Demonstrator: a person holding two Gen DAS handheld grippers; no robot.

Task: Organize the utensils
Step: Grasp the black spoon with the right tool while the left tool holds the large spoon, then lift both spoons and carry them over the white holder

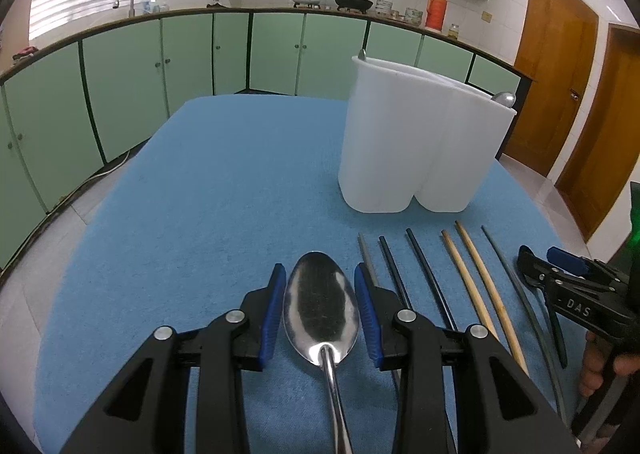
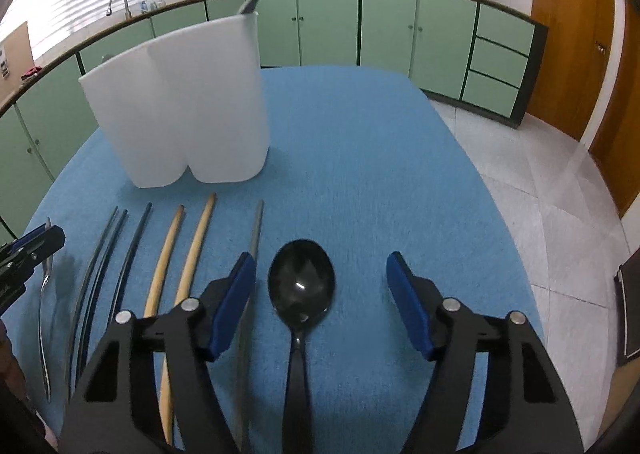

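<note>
Left gripper (image 1: 320, 306) low over the blue table (image 1: 208, 190), fingers (image 1: 270, 314) parted just wider than the bowl of a steel spoon (image 1: 320, 306) lying flat between them, not visibly gripping it. Right gripper (image 2: 321, 304) likewise low, fingers (image 2: 232, 304) spread wide around a black spoon (image 2: 301, 286) on the cloth, clear of it on both sides. Chopsticks (image 2: 192, 254) laid side by side between the two spoons, white utensil holder (image 1: 420, 142) upright beyond them.
</note>
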